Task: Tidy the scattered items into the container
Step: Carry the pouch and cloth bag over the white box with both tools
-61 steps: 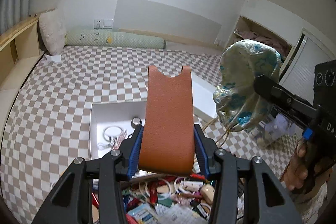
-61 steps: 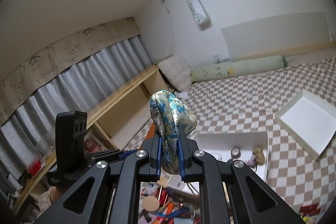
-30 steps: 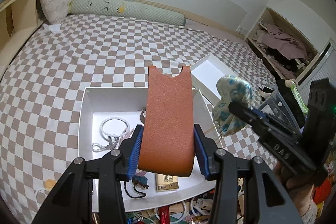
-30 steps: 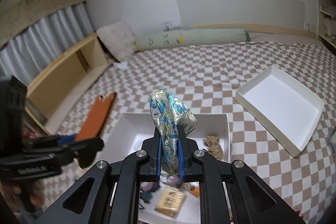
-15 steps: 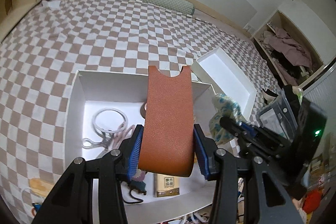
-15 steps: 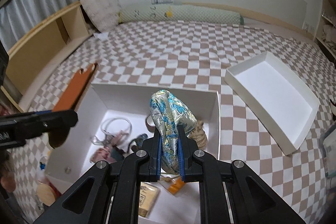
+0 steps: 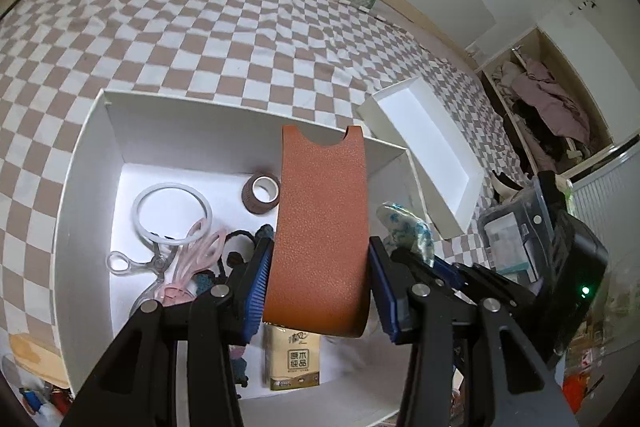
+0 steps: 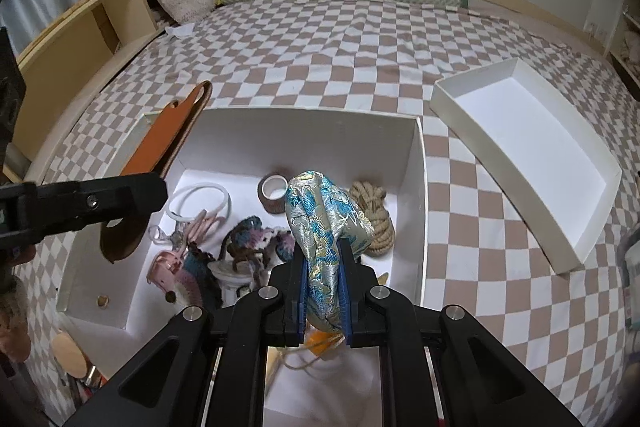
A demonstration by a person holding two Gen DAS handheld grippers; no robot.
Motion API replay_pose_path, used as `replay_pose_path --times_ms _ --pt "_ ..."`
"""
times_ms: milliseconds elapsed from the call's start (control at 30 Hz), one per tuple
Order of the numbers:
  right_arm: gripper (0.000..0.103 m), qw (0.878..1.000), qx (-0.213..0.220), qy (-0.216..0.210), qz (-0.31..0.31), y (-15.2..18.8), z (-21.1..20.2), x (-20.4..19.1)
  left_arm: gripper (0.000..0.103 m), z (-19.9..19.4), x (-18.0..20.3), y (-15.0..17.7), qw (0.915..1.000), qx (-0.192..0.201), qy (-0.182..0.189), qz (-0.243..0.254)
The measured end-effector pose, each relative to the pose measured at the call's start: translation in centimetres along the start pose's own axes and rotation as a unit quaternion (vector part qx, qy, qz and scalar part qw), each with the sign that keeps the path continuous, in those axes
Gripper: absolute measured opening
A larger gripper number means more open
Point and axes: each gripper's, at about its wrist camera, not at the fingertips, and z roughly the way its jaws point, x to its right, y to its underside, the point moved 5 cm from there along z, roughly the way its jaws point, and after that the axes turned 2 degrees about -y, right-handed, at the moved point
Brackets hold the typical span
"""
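My left gripper (image 7: 320,283) is shut on an orange leather case (image 7: 322,227), held upright over the open white box (image 7: 92,163). The case also shows in the right wrist view (image 8: 160,151) over the box's left wall. My right gripper (image 8: 323,287) is shut on a blue and gold brocade pouch (image 8: 326,223), held above the right half of the box (image 8: 418,187). The pouch shows in the left wrist view (image 7: 406,231) too. The box holds a white ring (image 7: 172,215), a tape roll (image 7: 262,193), a rope coil (image 8: 372,215), a tissue pack (image 7: 294,361) and yarn items.
The box's white lid (image 8: 532,155) lies upside down on the checkered bedspread (image 8: 360,47) to the right. Small loose items lie near the front left edge (image 8: 68,355). A wooden shelf (image 8: 80,39) runs along the left. A wardrobe (image 7: 548,107) stands at right.
Both grippers have tilted down and moved forward over the box, each still holding its item. The pouch and the case now hang lower, above the box's inside.
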Motion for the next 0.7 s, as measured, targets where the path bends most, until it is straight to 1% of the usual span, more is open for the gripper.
replay_pose_path --times_ms 67,167,233,300,333,367,433,700 --pt "0.014 1.0 -0.005 -0.002 0.001 0.1 0.2 0.1 0.046 0.6 -0.4 0.1 0.9999 -0.005 0.002 -0.009" --pt "0.014 1.0 -0.013 -0.017 0.008 0.2 0.6 0.3 0.046 1.5 -1.0 0.1 0.9996 -0.014 0.007 -0.024" --pt "0.014 1.0 -0.018 -0.016 0.01 0.3 0.8 0.4 0.046 1.9 -1.2 0.1 0.9995 -0.016 0.007 -0.027" --pt "0.018 1.0 -0.019 -0.013 0.008 0.4 1.0 0.5 0.046 2.2 -1.4 0.1 0.9993 -0.016 0.008 -0.031" --pt "0.028 1.0 -0.019 -0.012 0.008 0.4 1.0 0.6 0.046 2.5 -1.5 0.2 0.9992 -0.018 0.011 -0.035" --pt "0.042 1.0 -0.019 -0.011 0.008 0.4 1.0 0.7 0.046 2.7 -1.7 0.2 0.999 -0.019 0.014 -0.037" --pt "0.057 1.0 -0.017 -0.012 0.006 0.5 1.0 0.7 0.046 3.0 -1.9 0.2 0.9989 -0.021 0.013 -0.04" --pt "0.057 1.0 -0.018 -0.017 -0.004 0.3 0.9 0.6 0.046 4.4 -2.8 0.5 0.9975 -0.024 0.019 -0.063"
